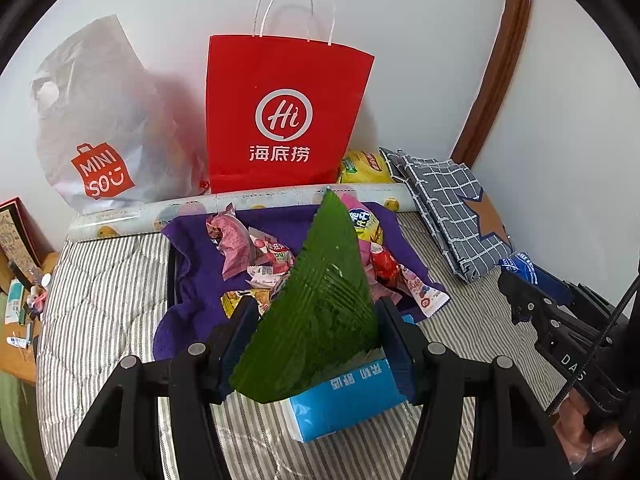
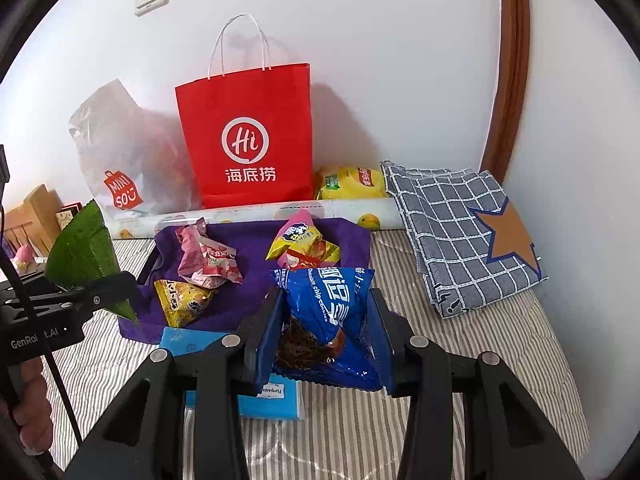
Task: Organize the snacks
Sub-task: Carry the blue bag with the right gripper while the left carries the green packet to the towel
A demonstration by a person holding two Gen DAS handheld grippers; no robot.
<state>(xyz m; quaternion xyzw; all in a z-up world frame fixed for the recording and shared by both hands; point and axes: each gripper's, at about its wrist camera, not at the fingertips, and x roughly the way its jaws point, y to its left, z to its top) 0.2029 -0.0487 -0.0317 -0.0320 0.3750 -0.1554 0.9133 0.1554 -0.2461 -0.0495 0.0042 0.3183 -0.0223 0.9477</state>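
Observation:
My left gripper (image 1: 316, 320) is shut on a green triangular snack pack (image 1: 316, 312), held above the bed; it also shows at the left of the right wrist view (image 2: 82, 252). My right gripper (image 2: 324, 320) is shut on a blue chocolate-chip cookie bag (image 2: 328, 312), held over the front edge of a purple cloth (image 2: 248, 240). Several loose snack packets lie on the cloth: pink ones (image 2: 208, 260), yellow ones (image 2: 182, 300) and a yellow-pink one (image 2: 300, 240). A red paper bag (image 2: 248, 140) stands upright behind the cloth against the wall.
A translucent Miniso bag (image 2: 120, 152) leans left of the red bag. A yellow chip bag (image 2: 352, 184) and a rolled sheet (image 2: 260, 212) lie behind the cloth. A checked grey cloth (image 2: 460, 232) is at right. A blue tissue pack (image 2: 268, 400) lies on the striped bedding (image 2: 460, 360).

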